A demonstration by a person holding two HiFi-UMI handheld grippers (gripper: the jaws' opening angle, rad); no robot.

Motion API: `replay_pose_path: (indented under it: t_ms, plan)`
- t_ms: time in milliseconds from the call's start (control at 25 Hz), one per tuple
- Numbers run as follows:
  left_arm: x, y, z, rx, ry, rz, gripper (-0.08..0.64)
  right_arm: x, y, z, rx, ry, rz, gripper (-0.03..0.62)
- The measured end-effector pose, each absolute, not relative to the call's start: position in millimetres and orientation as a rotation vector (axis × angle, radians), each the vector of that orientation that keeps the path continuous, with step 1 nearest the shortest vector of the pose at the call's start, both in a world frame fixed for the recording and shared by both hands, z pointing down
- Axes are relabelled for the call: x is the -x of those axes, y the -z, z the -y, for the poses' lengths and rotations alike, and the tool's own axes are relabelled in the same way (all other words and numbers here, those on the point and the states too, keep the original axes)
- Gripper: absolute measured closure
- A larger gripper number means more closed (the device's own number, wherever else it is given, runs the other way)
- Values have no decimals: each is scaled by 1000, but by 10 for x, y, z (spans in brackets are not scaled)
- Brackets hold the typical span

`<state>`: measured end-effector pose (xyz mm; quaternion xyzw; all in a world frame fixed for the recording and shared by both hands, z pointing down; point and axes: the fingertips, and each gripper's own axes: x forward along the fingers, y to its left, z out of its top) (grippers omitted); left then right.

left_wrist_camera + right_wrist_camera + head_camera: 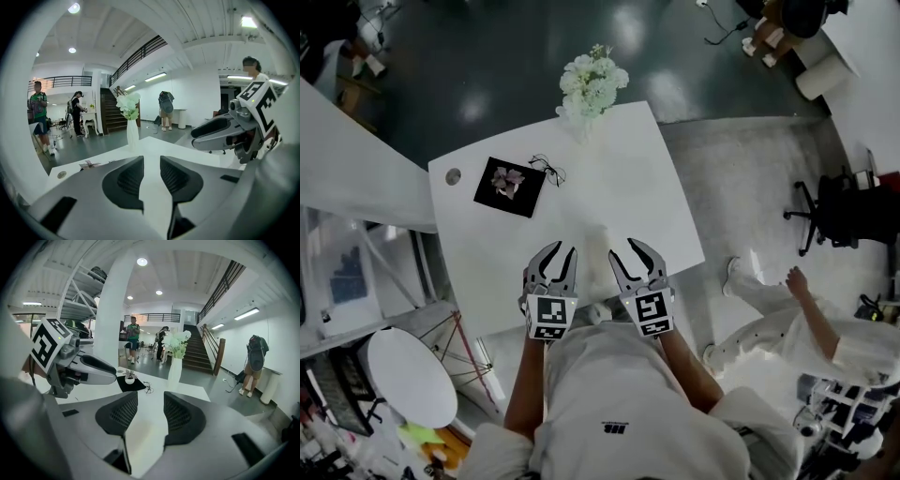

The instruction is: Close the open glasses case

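My left gripper [562,253] and right gripper [624,251] side by side over near edge of white counter [487,253]. Both sets of fingers narrowly apart, nothing between them. Glasses case [598,246]: faint white shape on counter, between my two grippers, just ahead of fingertips; hard to make out against white. Glasses [547,169] well ahead, beside black mat [492,195].
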<state>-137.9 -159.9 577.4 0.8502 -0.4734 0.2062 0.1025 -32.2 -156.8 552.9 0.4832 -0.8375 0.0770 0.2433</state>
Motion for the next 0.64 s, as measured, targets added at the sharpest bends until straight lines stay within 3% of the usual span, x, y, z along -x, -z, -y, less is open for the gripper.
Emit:
replay_pose_path:
  t_ms: [640]
  plan:
    - [1312,-5674,1687,-2543,-577,1421,439,299,-5458,1668,-1338,-200,2288,419]
